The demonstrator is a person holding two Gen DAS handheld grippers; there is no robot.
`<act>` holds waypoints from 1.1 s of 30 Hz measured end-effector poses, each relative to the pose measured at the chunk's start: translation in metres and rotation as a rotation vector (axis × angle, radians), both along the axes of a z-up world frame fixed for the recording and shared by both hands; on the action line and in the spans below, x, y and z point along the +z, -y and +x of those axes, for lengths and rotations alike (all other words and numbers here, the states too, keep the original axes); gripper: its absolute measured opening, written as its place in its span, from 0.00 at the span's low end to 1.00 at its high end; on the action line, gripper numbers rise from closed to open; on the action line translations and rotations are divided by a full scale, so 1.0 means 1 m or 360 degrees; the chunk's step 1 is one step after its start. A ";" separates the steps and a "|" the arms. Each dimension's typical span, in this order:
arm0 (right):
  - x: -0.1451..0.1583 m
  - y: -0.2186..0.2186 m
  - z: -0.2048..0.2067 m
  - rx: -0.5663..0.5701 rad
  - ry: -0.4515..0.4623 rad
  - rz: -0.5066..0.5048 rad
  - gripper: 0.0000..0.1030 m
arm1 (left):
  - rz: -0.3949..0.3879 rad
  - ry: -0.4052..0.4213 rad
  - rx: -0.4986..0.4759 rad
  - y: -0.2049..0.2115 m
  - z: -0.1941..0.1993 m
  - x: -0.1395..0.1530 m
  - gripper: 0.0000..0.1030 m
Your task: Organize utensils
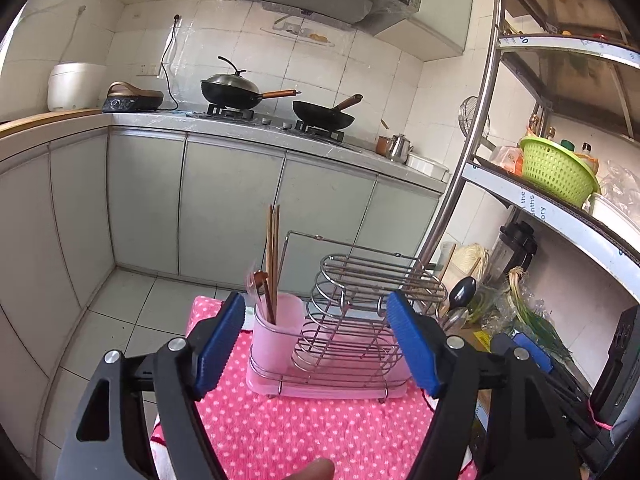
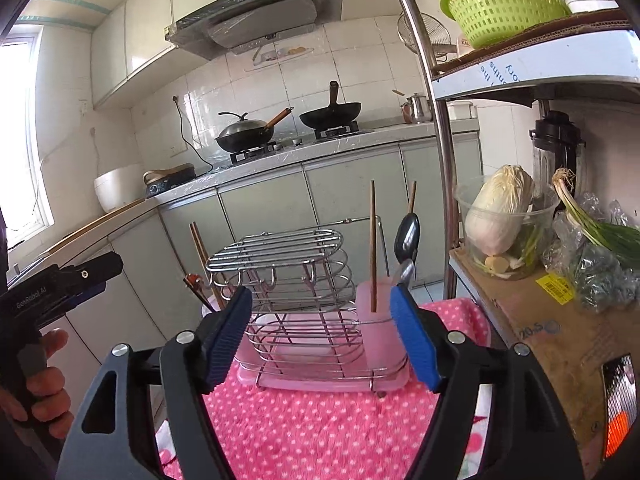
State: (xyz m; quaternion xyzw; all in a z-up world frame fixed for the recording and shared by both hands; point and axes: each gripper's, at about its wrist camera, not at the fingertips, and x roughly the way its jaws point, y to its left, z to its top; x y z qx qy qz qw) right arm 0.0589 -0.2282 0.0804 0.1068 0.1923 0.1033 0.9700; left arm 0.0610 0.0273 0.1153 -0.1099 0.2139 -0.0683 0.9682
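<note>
The left gripper [image 1: 316, 340] stood with its blue pads spread wide and empty, as did the right gripper [image 2: 322, 332]. Just beyond them the wire utensil rack [image 1: 352, 320] sat on a pink dotted cloth [image 1: 304, 432], chopsticks [image 1: 273, 256] upright in its left pink cup [image 1: 280, 328], a black spoon [image 2: 407, 236] in the right cup

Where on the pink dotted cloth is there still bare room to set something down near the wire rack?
The free patch is the pink dotted cloth in front of the wire rack, between its pink tray and both sets of open, empty jaws. Crowded: the pink cups at either end of the rack, holding chopsticks and spoons, and the shelf with cabbage on the right.
</note>
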 end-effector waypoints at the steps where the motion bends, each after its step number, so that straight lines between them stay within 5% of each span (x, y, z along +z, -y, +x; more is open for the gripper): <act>1: -0.002 0.000 -0.005 0.0004 -0.0007 -0.0001 0.70 | 0.0010 -0.0004 0.0003 0.002 -0.003 -0.003 0.70; 16: -0.025 -0.024 -0.056 -0.0017 0.0051 -0.0210 0.70 | 0.0130 -0.0087 0.0044 0.028 -0.041 -0.056 0.70; 33: -0.032 -0.028 -0.062 -0.0058 0.0061 -0.0240 0.71 | 0.0213 -0.0078 0.0069 0.040 -0.048 -0.064 0.70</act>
